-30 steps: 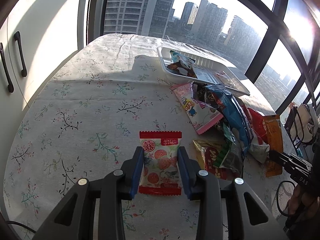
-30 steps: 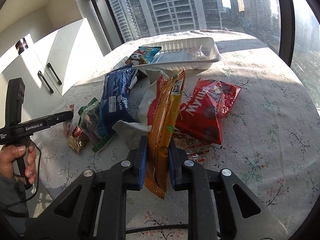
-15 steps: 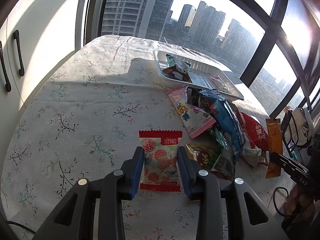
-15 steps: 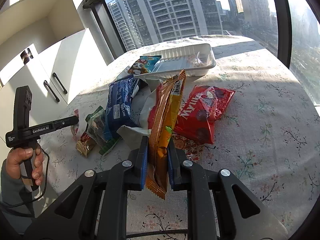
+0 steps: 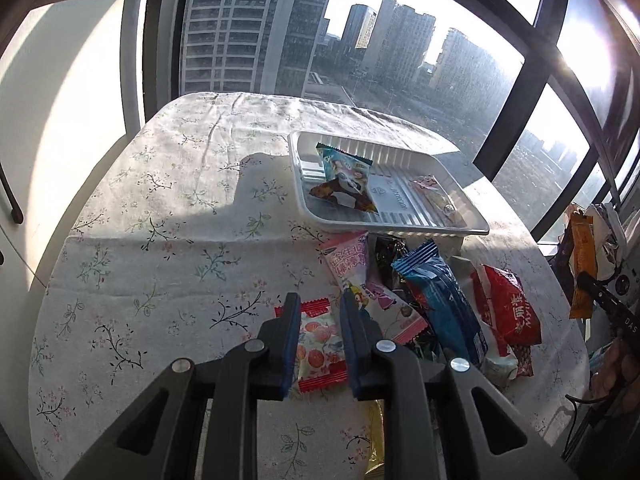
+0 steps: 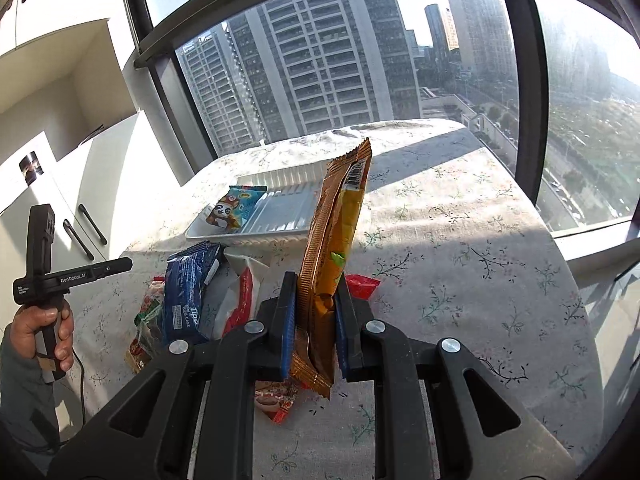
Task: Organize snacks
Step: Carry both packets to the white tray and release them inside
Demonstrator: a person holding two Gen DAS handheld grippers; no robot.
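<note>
Right tool (image 6: 316,316): clamped on a long orange snack packet (image 6: 334,248), held upright and clear of the table (image 6: 460,240), short of the white tray (image 6: 280,204).
Left tool (image 5: 320,322): closed narrowly on a small red-and-white candy packet (image 5: 318,344), near side of the tray (image 5: 400,196); whether the packet is lifted off the table (image 5: 160,220) cannot be told.

Tray, contents: one teal packet with a cartoon animal (image 5: 346,178); one small clear-wrapped piece (image 5: 434,196) at its far-right part. Most of the tray is bare.

Progress, as judged: early. Two items filed, two in hand, the bulk unsorted.

Pile, just in front of the tray: pink cartoon packet (image 5: 362,280), blue cake packet (image 5: 444,304), red packet (image 5: 506,308), dark and green wrappers beneath, partly hidden.

Obstruction: the pile lies between both tools and the tray, its back edge touching the tray's near wall; carried packets probably need to pass over it.

Surround: floral cloth on the table, white cabinets left of the tray, windows behind it.
</note>
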